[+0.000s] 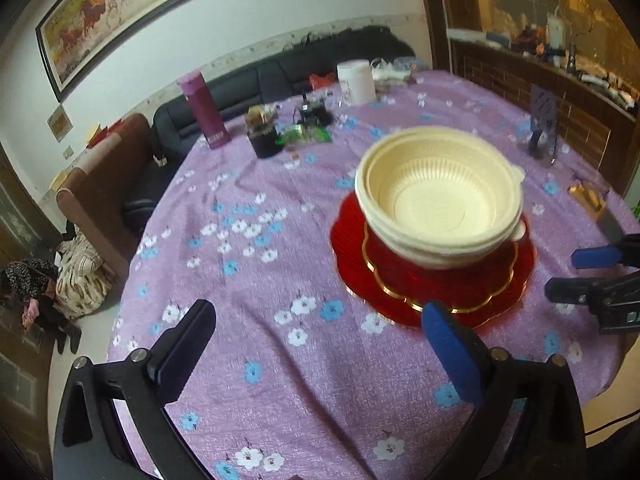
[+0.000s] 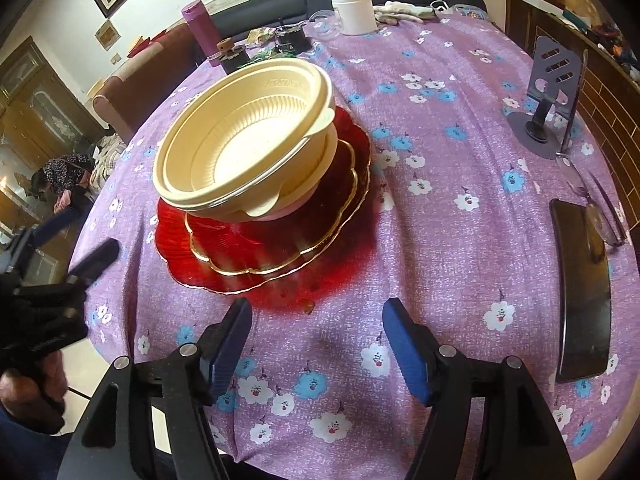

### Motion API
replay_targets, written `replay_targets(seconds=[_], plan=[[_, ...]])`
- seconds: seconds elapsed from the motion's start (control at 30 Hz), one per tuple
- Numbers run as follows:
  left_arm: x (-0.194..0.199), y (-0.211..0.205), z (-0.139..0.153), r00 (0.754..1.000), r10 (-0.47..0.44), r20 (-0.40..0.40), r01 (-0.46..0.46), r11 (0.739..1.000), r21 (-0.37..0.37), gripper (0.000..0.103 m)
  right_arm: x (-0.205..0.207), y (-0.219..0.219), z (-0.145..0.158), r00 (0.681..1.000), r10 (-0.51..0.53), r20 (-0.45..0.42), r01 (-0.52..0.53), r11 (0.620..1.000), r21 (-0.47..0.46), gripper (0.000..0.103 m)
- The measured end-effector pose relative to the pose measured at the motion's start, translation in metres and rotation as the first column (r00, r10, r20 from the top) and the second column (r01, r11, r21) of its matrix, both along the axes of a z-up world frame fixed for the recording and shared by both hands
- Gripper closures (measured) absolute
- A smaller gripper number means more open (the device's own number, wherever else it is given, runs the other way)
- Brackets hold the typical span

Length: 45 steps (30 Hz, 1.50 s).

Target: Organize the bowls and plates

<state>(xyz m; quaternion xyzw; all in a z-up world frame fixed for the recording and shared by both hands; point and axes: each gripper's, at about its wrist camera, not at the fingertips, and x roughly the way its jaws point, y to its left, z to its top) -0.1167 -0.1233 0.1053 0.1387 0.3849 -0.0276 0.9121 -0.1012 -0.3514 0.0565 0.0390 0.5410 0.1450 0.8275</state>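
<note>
Resting nested on the red plates, the cream bowls sit free of both grippers.
Cream bowls (image 2: 244, 148), stacked one inside another with the top one slightly askew, stand on two red glass plates (image 2: 256, 248) with gold scalloped rims, themselves stacked on the purple flowered tablecloth (image 2: 440, 240). The left gripper (image 1: 320, 344) hangs above the cloth just in front of the plates with its jaws spread wide and nothing between them. The right gripper (image 2: 316, 332) points down at the cloth near the plates' front edge, its jaws clearly parted and likewise empty. A dark phone (image 2: 584, 296) lies to the right beside a pair of glasses (image 2: 600, 212), with a phone stand (image 2: 544, 108) behind. A magenta flask (image 1: 204, 112) and a white jar (image 1: 356, 82) stand at the far side.
</note>
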Motion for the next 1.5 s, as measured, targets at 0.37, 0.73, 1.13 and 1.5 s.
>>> replay_targets(seconds=[0.37, 0.73, 1.13, 1.5], plan=[[0.014, 0.000, 0.008, 0.996, 0.025, -0.085, -0.026, 1.000, -0.013, 0.000, 0.000, 0.011, 0.015, 0.996, 0.011, 0.088, 0.002, 0.989, -0.149, 0.016], [0.016, -0.006, 0.013, 0.998, 0.066, -0.022, -0.064, 0.995, 0.073, 0.000, 0.002, 0.026, 0.022, 0.977, 0.065, 0.205, 0.017, 0.927, -0.375, 0.010], [0.029, -0.007, -0.010, 0.988, 0.036, -0.151, -0.039, 0.999, -0.015, 0.000, 0.000, 0.040, 0.026, 0.962, 0.165, 0.219, -0.063, 0.911, -0.408, 0.010], [0.029, -0.011, -0.009, 0.988, 0.035, -0.148, -0.037, 0.999, -0.008, 0.000, -0.008, 0.048, 0.032, 0.939, 0.226, 0.258, -0.094, 0.892, -0.442, 0.010]])
